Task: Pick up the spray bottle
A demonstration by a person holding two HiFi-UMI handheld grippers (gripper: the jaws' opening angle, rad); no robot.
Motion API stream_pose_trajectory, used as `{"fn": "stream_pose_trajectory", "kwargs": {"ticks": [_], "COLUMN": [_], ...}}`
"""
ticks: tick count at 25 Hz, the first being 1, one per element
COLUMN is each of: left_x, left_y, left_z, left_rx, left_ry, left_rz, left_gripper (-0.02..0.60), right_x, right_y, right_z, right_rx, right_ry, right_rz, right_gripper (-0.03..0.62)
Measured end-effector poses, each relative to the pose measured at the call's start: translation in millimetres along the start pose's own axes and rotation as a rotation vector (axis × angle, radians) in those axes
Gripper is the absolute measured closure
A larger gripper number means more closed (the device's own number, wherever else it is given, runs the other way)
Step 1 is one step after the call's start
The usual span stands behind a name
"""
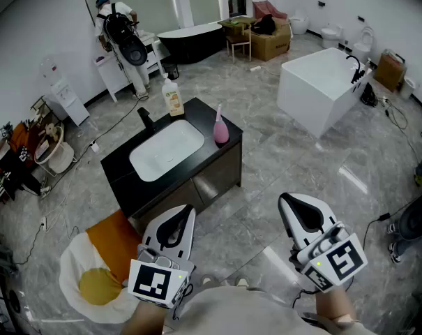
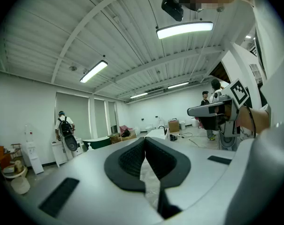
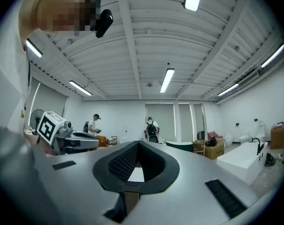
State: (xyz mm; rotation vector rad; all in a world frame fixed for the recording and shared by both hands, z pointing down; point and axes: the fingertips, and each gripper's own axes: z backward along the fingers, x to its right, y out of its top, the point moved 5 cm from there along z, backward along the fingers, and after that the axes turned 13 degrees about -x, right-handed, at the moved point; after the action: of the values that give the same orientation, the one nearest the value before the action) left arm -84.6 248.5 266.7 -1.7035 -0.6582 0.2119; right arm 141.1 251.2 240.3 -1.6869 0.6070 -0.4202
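A pink spray bottle (image 1: pixel 220 127) stands upright on the right corner of a black vanity (image 1: pixel 120 167) with a white sink (image 1: pixel 166 149). Both grippers are held level, well short of the vanity and apart from the bottle. My left gripper (image 1: pixel 187 211) is shut and empty, and its pads (image 2: pixel 132 157) meet at the tips. My right gripper (image 1: pixel 285 200) is also shut with nothing in it, its pads (image 3: pixel 121 162) closed together. Neither gripper view shows the bottle.
A cream pump bottle (image 1: pixel 172 96) and a black faucet (image 1: pixel 145 117) stand at the sink's back. A white bathtub (image 1: pixel 321 86) is at the right, a black tub (image 1: pixel 191 38) is behind. A person with a backpack (image 1: pixel 124 35) stands far left. An orange and white cloth (image 1: pixel 101 265) lies on the floor.
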Motion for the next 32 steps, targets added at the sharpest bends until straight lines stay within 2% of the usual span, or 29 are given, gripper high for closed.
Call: {"fn": "stream_pose_trajectory", "kwargs": {"ticks": [7, 20, 26, 27, 28, 29, 32], "left_x": [-1.6, 19.1, 35.2, 35.3, 34.7, 33.5, 26.6], "left_y": [0.6, 1.3, -0.2, -0.6, -0.7, -0.2, 3.6], "left_z": [-1.8, -5.6, -6.1, -6.5, -6.8, -7.0, -8.0], "left_rx": [-0.006, -0.019, -0.019, -0.021, -0.023, -0.024, -0.013], "left_ry": [0.001, 0.029, 0.035, 0.037, 0.038, 0.041, 0.060], "left_rz": [-0.008, 0.000, 0.027, 0.031, 0.034, 0.034, 0.029], "left_gripper": [0.561, 0.561, 0.561, 0.561, 0.561, 0.561, 0.561], "right_x": [5.6, 19.6, 19.7, 20.2, 20.7, 21.7, 28.6], "right_y": [-2.7, -15.6, -3.7, -1.3, 0.3, 0.4, -5.0], "right_z": [-1.9, 11.5, 13.9, 13.9, 14.0, 13.9, 10.6], "right_rx": [-0.015, -0.019, 0.034, 0.058, 0.072, 0.075, 0.045], "right_ry": [-0.018, 0.010, 0.044, 0.044, 0.043, 0.040, 0.021], "right_rz": [-0.028, -0.051, -0.060, -0.074, -0.083, -0.083, -0.068], "right_gripper": [0.566, 0.566, 0.565, 0.524, 0.321, 0.250, 0.250]}}
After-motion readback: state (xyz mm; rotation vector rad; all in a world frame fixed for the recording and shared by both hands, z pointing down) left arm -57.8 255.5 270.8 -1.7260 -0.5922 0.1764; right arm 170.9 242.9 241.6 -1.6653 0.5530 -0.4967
